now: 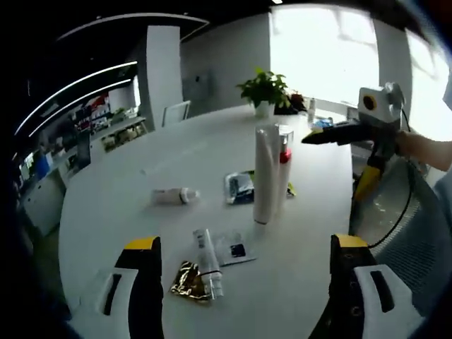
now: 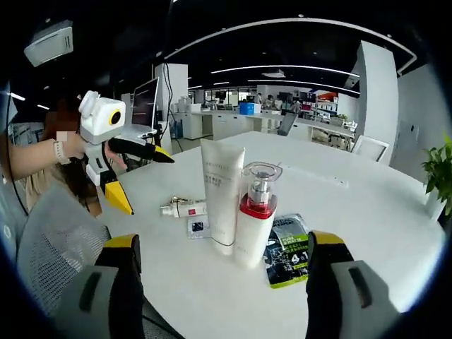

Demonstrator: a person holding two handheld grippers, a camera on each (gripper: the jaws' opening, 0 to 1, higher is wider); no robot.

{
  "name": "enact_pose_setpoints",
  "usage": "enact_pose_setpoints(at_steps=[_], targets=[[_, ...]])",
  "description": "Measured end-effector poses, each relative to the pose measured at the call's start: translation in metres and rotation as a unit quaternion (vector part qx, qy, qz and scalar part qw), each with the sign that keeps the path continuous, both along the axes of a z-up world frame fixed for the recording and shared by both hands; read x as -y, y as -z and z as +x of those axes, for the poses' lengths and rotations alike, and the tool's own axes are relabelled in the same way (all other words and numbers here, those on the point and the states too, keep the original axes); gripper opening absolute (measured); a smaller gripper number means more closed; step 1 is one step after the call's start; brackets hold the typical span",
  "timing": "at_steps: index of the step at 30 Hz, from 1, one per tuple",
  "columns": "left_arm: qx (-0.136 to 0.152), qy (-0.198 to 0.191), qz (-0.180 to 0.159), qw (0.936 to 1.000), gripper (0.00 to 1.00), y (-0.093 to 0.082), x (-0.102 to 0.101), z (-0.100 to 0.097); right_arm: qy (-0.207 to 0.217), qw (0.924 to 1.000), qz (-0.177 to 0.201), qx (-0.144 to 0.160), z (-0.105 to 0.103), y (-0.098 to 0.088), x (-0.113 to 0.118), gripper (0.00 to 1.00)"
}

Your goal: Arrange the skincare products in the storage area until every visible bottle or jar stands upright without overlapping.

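We see the left gripper [image 1: 244, 282] and right gripper [image 2: 222, 279] wide open (holding nothing) before the standing white tube [image 2: 222, 194]

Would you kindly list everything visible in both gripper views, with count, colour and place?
tube: one, white, upright mid-table.
pump bottle: one, white with red collar and clear cap, upright beside the tube.
small bottle: one, white, lying on its side.
small tube: one, clear-white, lying near the left gripper.
gold wrapper: one, beside the small tube.
sachets: three, dark printed, flat.
table: one, white, round.
plant: one, green, far edge.
left gripper: yellow-tipped black fingers, open.
right gripper: same, open.
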State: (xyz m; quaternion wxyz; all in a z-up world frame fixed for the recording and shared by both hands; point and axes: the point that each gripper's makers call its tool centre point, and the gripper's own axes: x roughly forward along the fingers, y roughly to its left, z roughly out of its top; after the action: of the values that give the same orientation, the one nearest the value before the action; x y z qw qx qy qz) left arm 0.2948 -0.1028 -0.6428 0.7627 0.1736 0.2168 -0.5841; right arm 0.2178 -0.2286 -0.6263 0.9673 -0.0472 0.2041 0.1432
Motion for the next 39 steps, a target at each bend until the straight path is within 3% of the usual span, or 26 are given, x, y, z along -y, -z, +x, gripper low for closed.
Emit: enact_pose_setpoints(at_steps=[16,31,34,39], targets=[[-0.035,-0.014,0.067,0.9971,0.60,0.038,-0.002,0.015,0.006,0.9999,0.012,-0.008,0.000,0.005,0.002,0.98],[-0.041,-0.039,0.136,0.9891,0.46,0.080,-0.005,0.035,0.012,0.9995,0.024,-0.015,-0.001,0.009,0.003,0.97],[-0.042,-0.057,0.141,0.9875,0.38,0.086,-0.007,0.042,0.014,0.9995,0.025,-0.016,-0.002,0.010,0.004,0.97],[-0.053,-0.063,0.156,0.9844,0.38,0.097,-0.009,0.045,0.013,0.9994,0.026,-0.019,-0.002,0.011,0.003,0.96]])
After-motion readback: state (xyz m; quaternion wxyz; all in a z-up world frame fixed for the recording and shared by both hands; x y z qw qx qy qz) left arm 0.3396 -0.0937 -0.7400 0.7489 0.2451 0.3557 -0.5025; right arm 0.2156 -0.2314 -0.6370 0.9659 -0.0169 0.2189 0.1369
